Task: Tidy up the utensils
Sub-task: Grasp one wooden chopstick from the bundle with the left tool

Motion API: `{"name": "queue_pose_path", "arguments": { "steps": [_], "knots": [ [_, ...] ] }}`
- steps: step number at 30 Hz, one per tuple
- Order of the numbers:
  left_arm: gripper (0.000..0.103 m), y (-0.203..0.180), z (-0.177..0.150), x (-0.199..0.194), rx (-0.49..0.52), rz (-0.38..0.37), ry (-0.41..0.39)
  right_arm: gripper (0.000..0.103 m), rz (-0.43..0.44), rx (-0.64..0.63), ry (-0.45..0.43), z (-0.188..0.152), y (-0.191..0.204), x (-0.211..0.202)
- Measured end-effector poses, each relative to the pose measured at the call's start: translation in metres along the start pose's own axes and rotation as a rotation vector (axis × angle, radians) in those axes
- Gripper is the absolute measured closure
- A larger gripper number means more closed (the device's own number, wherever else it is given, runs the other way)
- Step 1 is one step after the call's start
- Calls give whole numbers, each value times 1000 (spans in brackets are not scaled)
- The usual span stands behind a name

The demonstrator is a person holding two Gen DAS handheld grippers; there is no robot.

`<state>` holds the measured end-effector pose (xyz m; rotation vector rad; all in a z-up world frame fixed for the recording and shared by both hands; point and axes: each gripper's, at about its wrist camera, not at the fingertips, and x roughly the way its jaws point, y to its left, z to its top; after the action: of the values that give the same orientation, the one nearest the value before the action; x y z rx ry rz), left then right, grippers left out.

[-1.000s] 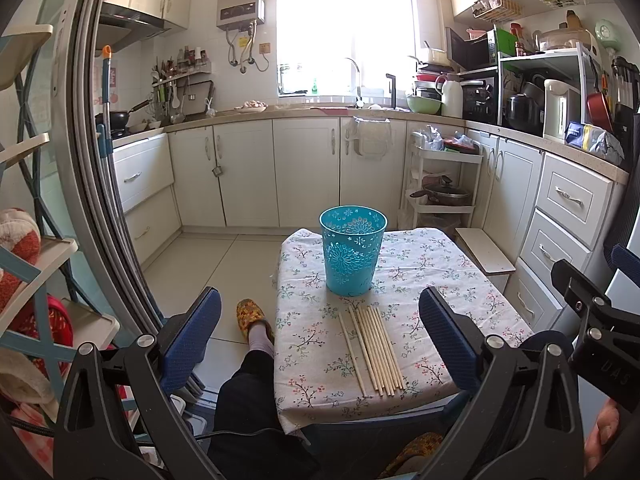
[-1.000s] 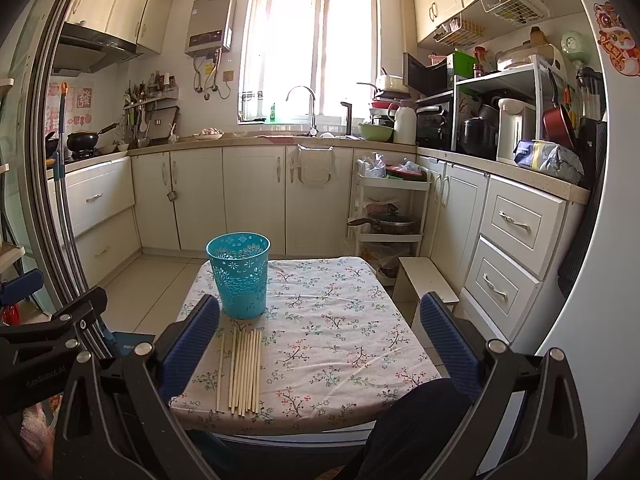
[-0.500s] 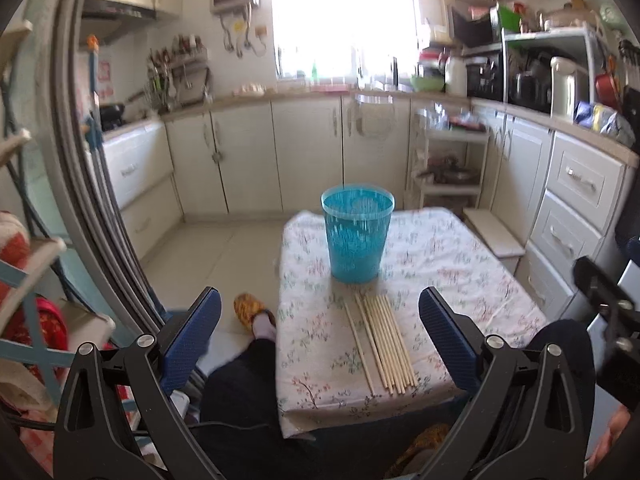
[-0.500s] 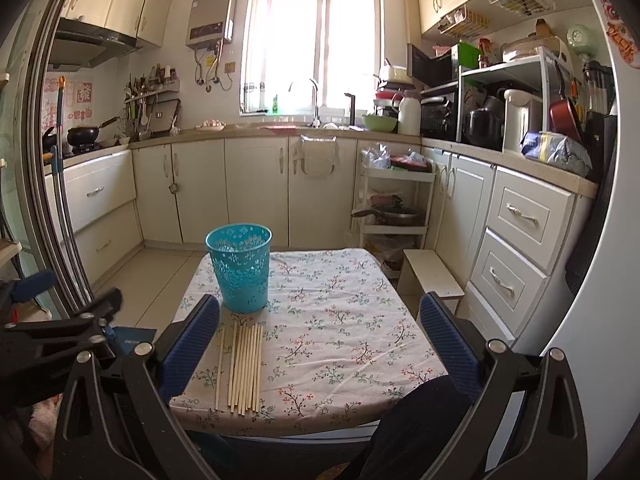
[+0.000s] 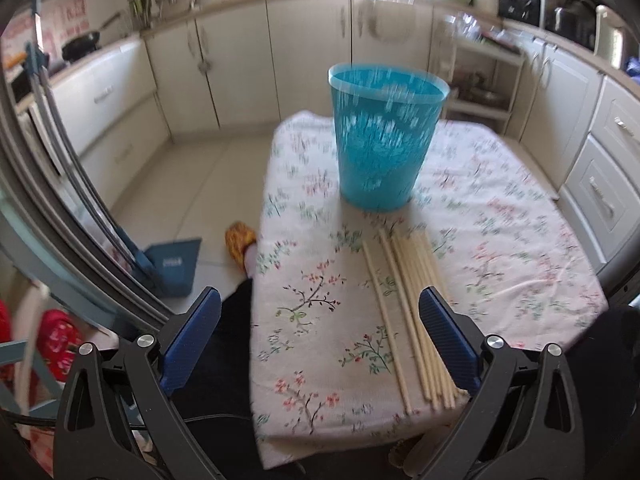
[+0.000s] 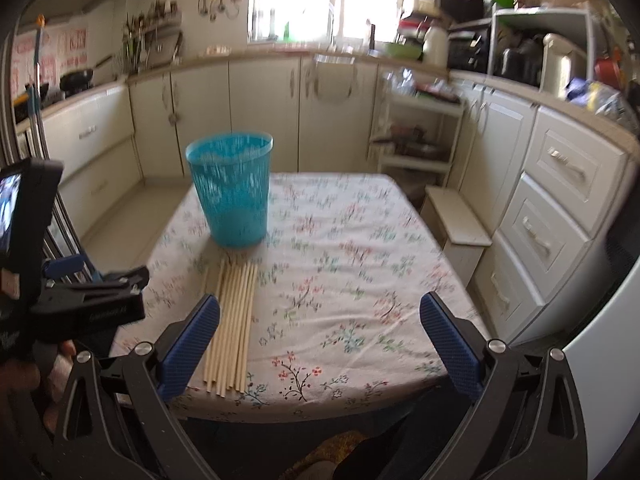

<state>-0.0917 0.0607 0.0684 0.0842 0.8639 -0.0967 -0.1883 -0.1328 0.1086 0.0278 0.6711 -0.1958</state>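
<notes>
Several pale wooden chopsticks [image 5: 412,312] lie side by side on the flowered tablecloth [image 5: 320,300], running from the near edge toward a blue perforated plastic bin [image 5: 384,136] that stands upright behind them. In the right wrist view the chopsticks [image 6: 234,316] and the bin [image 6: 232,192] sit left of centre. My left gripper [image 5: 320,340] is open and empty above the table's near edge, with the chopsticks by its right finger. My right gripper [image 6: 320,344] is open and empty over the near edge; the left gripper's body [image 6: 88,304] shows at its left.
The small table [image 6: 360,280] stands in a kitchen with white cabinets around it. A low white stool [image 6: 456,224] is at the table's right. A blue dustpan [image 5: 172,268] leans on the floor at left. A person's leg and slipper [image 5: 240,240] are beside the table's left edge.
Both grippers have moved forward and tilted down toward the table, so the chopsticks and bin appear larger and closer. Both stay open. Nothing on the table has moved.
</notes>
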Motion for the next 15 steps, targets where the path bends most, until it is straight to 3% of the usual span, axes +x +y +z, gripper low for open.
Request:
{"name": "queue_pose_path", "arguments": {
  "steps": [6, 15],
  "knots": [
    [9, -12, 7, 71, -9, -2, 115, 7, 29, -11, 76, -6, 4, 43],
    [33, -30, 14, 124, 3, 27, 192, 7, 61, -8, 130, -7, 4, 82]
  ]
}}
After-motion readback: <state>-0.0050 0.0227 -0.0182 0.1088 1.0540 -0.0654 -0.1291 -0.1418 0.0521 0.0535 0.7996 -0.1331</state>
